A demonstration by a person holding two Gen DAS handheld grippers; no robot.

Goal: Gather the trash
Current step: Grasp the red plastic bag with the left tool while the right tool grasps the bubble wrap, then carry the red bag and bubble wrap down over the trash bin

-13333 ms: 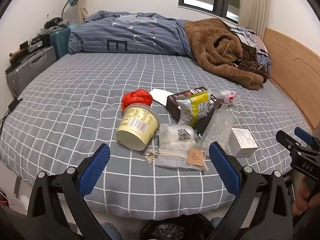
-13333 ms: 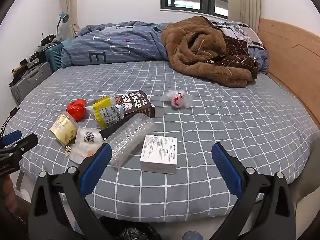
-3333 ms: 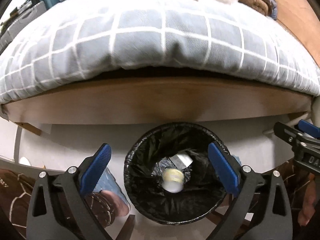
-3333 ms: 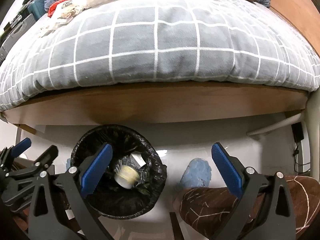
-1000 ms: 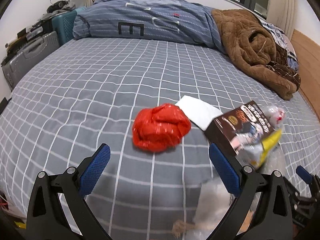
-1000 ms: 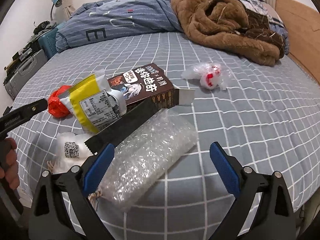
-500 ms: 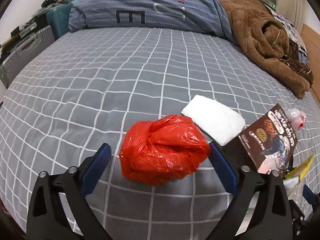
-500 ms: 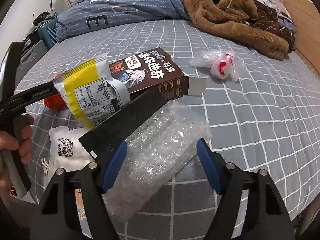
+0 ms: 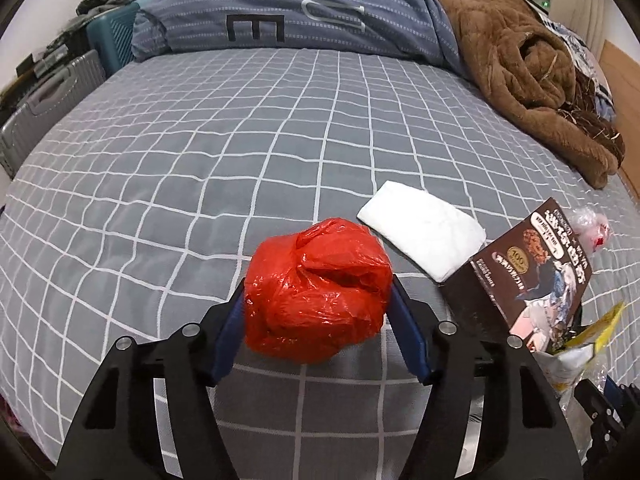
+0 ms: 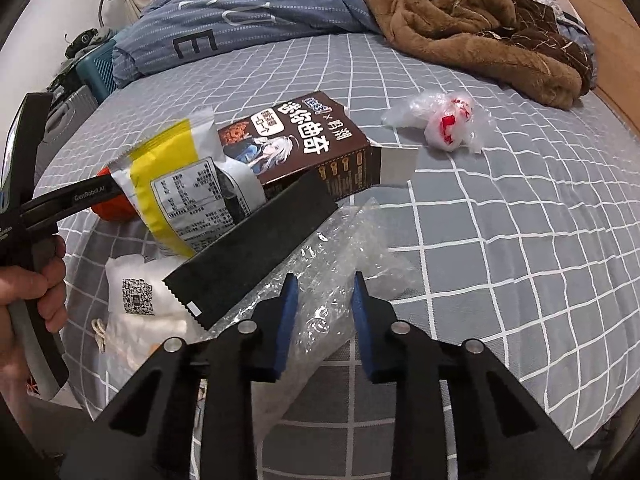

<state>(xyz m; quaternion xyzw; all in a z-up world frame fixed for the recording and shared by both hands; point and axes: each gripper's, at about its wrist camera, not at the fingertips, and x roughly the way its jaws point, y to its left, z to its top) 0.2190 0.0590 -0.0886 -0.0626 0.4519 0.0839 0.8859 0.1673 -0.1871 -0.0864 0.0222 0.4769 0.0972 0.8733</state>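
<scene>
Left gripper [image 9: 318,314] jaws pinching red bag [image 9: 318,292] sitting between them; right gripper [image 10: 325,314] jaws squeezing bubble wrap [image 10: 320,304] on bed [image 9: 240,140]

Open bed ahead and left of the left hand-held gripper; clutter hems in the right one.

Past the left hand-held gripper [image 9: 316,312], bare bed [image 9: 200,152] runs to the blue duvet [image 9: 304,12]; a white packet [image 9: 424,230] and brown box [image 9: 528,276] crowd its right. Left of the right hand-held gripper [image 10: 324,312] lie a black strip [image 10: 256,248] and yellow wrapper [image 10: 176,196]; its right is free sheet.
</scene>
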